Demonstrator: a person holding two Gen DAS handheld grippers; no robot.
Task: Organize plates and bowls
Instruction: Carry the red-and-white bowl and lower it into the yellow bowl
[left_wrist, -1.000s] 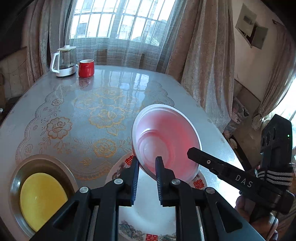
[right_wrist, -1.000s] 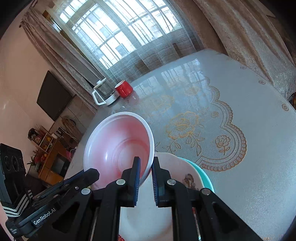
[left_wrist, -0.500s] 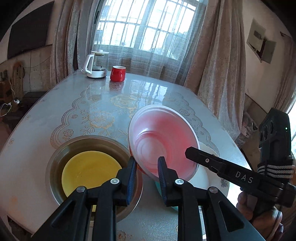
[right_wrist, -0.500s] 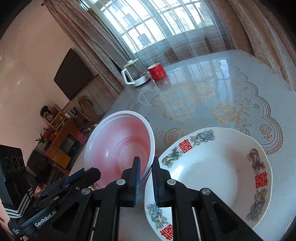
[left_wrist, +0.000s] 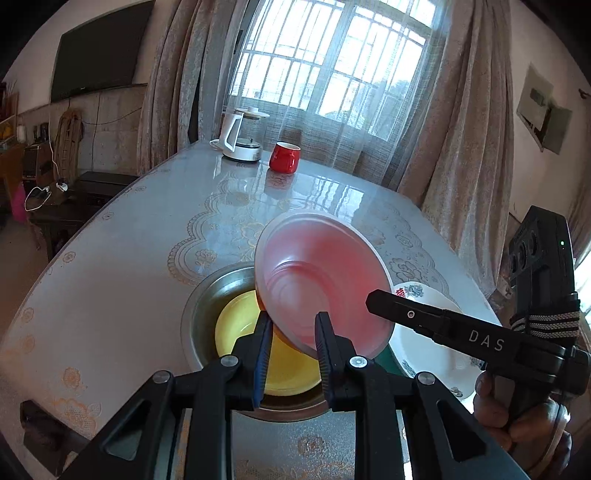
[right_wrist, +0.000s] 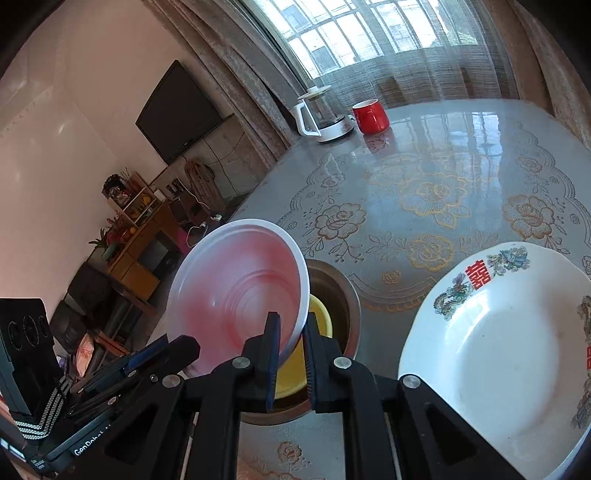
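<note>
Left of the tabletop (left_wrist: 122, 258) stand low dark furniture and a wall-mounted television (left_wrist: 99, 48); open floor lies past that curved left edge. The tabletop carries a glossy floral-patterned cover, bare through its middle. At the far end, near the curtained window (left_wrist: 332, 74), a white kettle (left_wrist: 242, 136) stands just beside a red mug (left_wrist: 284, 157). Near the front edge, a metal basin (left_wrist: 207, 299) holds a yellow bowl (left_wrist: 236, 325). Above it hangs the tilted pink bowl (left_wrist: 325, 280): the left gripper (left_wrist: 291, 339) has its fingers narrow across the near rim after easing slightly apart, the right gripper (right_wrist: 291, 339) is clamped on the rim's right side. Right of the basin lies a white decorated plate (right_wrist: 498, 354), close to the tabletop's right edge.
</note>
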